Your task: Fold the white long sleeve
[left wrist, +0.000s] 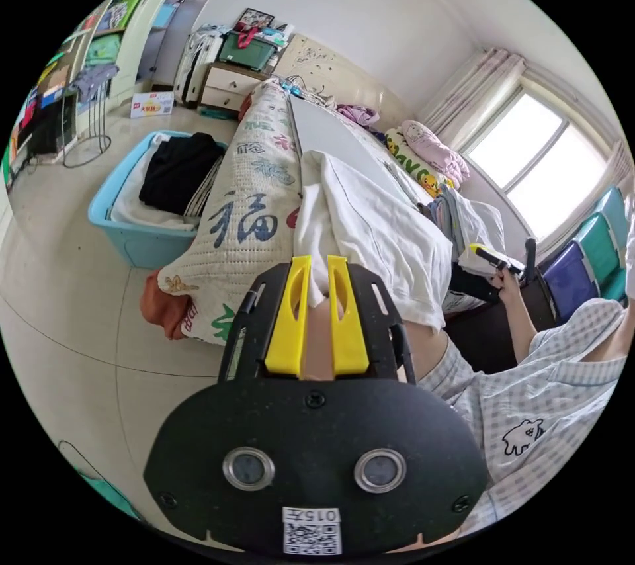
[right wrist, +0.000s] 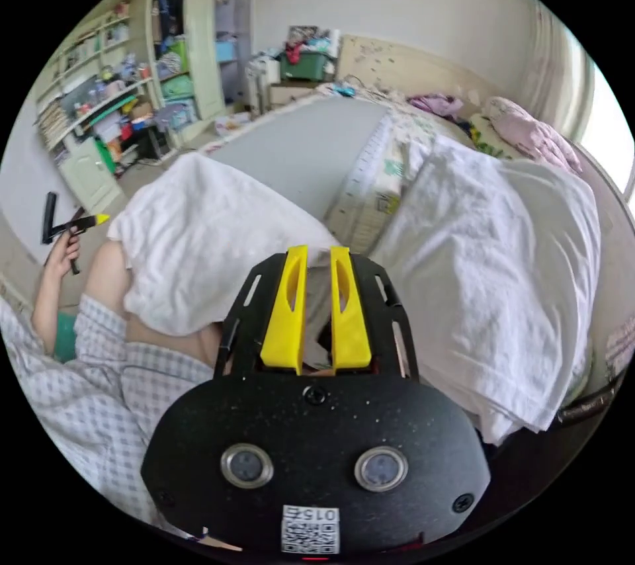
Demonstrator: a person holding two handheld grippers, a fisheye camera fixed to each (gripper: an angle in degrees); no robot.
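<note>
The white long sleeve (left wrist: 377,221) lies bunched along the bed's edge, and part of it is draped over a bare limb of the person. In the right gripper view it shows as two humps (right wrist: 198,227), one left and one right of the jaws. My left gripper (left wrist: 319,259) has its yellow jaws nearly together on a hanging edge of the cloth. My right gripper (right wrist: 319,251) is equally narrow, with a shadowed fold between its jaws. Each gripper also appears hand-held in the other's view: the right gripper (left wrist: 486,254) and the left gripper (right wrist: 86,221).
A blue basket (left wrist: 126,227) of dark and white clothes stands on the floor beside the bed. A quilted cover (left wrist: 245,208) hangs over the bed's side, and a grey mat (right wrist: 304,148) lies on top. Folded clothes (left wrist: 450,208) and pink bedding (left wrist: 433,151) sit further along. Shelves (right wrist: 99,102) line the wall.
</note>
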